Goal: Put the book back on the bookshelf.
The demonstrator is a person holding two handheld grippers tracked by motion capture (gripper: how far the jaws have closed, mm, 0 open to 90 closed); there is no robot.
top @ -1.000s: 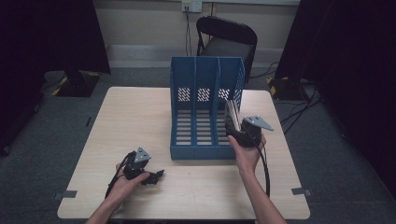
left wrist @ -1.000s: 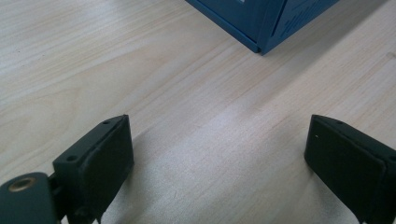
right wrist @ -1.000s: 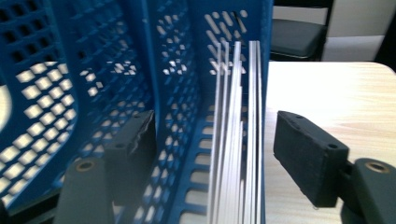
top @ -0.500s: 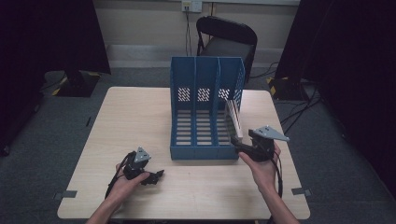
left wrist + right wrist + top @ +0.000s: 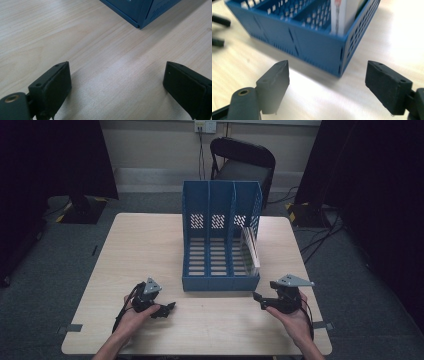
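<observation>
Table (image 5: 150,240) carries the blue file rack (image 5: 220,237); a thin booklet (image 5: 250,251) leans in its right compartment. The right gripper (image 5: 258,300), whose jaws have just been opening, is spread and empty near the rack's front corner. The left gripper (image 5: 167,309) is spread too. The booklet could slide flat, because it leans unsupported.
</observation>
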